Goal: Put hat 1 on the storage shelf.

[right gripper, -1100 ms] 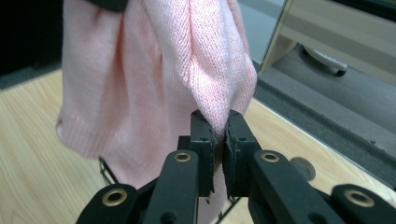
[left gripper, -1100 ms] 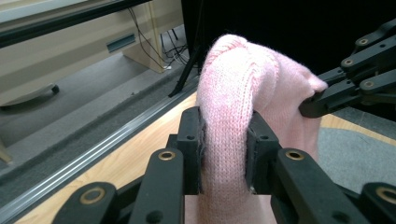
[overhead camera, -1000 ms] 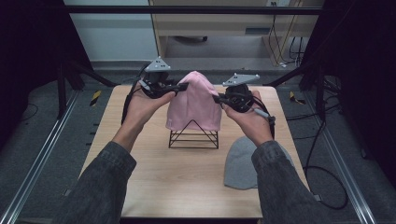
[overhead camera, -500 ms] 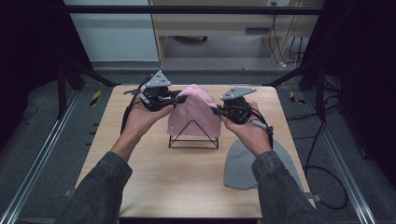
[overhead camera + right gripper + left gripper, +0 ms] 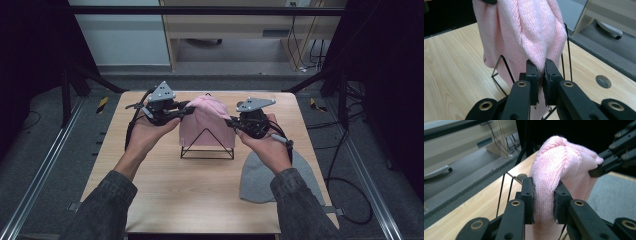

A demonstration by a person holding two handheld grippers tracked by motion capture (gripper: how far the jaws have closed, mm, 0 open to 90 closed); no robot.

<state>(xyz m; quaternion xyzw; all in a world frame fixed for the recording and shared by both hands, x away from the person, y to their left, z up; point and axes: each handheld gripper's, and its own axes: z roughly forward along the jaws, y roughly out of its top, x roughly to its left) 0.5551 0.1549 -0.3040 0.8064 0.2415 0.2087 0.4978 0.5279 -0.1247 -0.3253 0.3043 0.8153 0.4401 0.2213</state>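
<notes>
A pink knit hat hangs over the top of a black wire stand in the middle of the wooden table. My left gripper is shut on the hat's left edge; in the left gripper view a thick fold of the pink hat is squeezed between my jaws. My right gripper is shut on the hat's right edge, and its own view shows the pads pinching a thin fold of the hat. The stand's wires show beneath the fabric.
A grey knit hat lies flat on the table near its right front, just under my right forearm. The other gripper's jaws hold the far side of the hat. A floor and shelving lie beyond the table's far edge.
Both hands have lowered together with the pink hat, which now sits lower over the wire stand and covers more of it. Both grips on the hat are unchanged.
</notes>
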